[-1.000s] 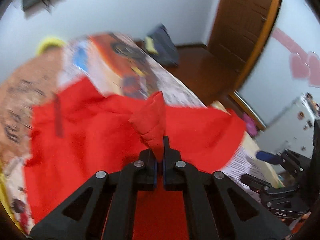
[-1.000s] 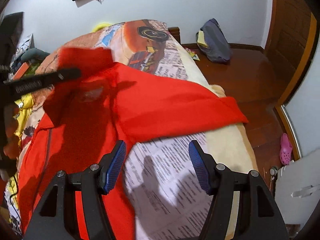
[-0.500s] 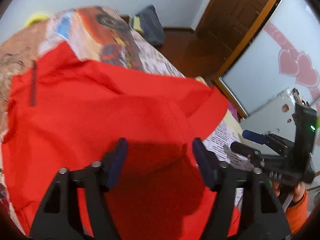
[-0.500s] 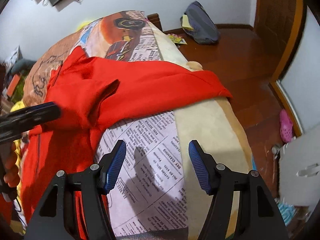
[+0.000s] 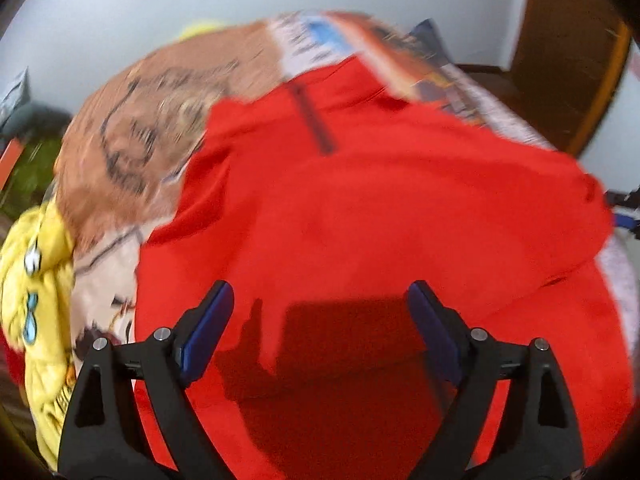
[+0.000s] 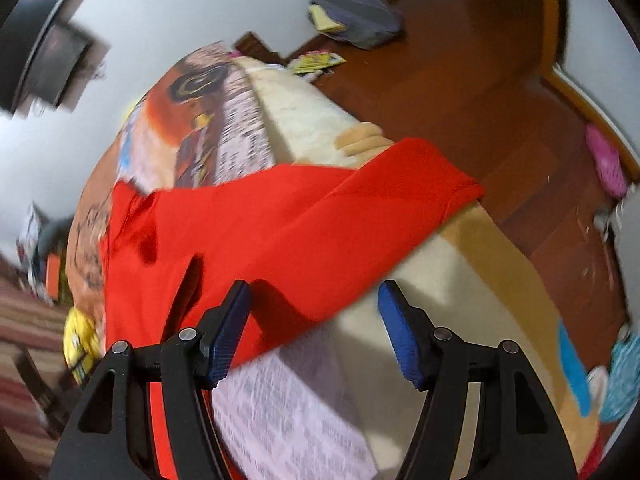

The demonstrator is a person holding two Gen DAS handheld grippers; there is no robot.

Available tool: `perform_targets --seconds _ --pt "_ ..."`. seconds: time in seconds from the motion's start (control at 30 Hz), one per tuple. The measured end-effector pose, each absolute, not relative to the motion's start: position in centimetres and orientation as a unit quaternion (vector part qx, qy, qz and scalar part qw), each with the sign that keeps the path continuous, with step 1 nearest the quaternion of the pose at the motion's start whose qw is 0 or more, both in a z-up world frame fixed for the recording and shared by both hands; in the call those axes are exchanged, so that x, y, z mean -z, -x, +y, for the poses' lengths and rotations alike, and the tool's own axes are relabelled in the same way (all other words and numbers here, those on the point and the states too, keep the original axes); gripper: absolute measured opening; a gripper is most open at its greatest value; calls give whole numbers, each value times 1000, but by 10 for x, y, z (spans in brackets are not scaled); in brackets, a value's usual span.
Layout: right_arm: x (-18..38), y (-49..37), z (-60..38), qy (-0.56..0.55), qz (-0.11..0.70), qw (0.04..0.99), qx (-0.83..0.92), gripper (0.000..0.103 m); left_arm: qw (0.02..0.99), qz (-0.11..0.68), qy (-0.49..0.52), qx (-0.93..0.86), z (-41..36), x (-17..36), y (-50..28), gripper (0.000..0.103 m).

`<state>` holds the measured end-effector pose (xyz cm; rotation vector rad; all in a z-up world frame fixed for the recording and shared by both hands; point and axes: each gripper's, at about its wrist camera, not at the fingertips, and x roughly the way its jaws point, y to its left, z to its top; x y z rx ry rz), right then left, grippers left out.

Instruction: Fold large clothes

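The left gripper (image 5: 320, 312) has just been opening and its jaws stand wide with nothing between them above the red garment (image 5: 380, 208) spread on the bed (image 6: 460, 280), while the right gripper (image 6: 314, 320) hangs half open, seemingly clear of the garment's edge.
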<state>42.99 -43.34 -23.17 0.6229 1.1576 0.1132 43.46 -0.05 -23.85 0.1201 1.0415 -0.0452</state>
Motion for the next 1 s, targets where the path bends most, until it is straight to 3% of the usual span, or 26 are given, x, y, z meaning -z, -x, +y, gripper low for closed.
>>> perform_targets --seconds 0.33,0.43,0.5,0.57,1.0 --pt "249 -478 -426 -245 538 806 19 65 872 488 -18 17 13 261 -430 96" --pt "244 -483 -425 -225 528 818 35 52 874 485 -16 18 13 261 -430 96" --pt "235 -483 -422 -202 520 829 37 28 874 486 -10 18 15 262 -430 96" --pt "221 -479 -416 -174 508 843 36 17 872 489 -4 18 17 262 -431 96" --pt "86 -437 -319 -81 350 921 -150 11 887 455 -71 13 12 217 -394 96"
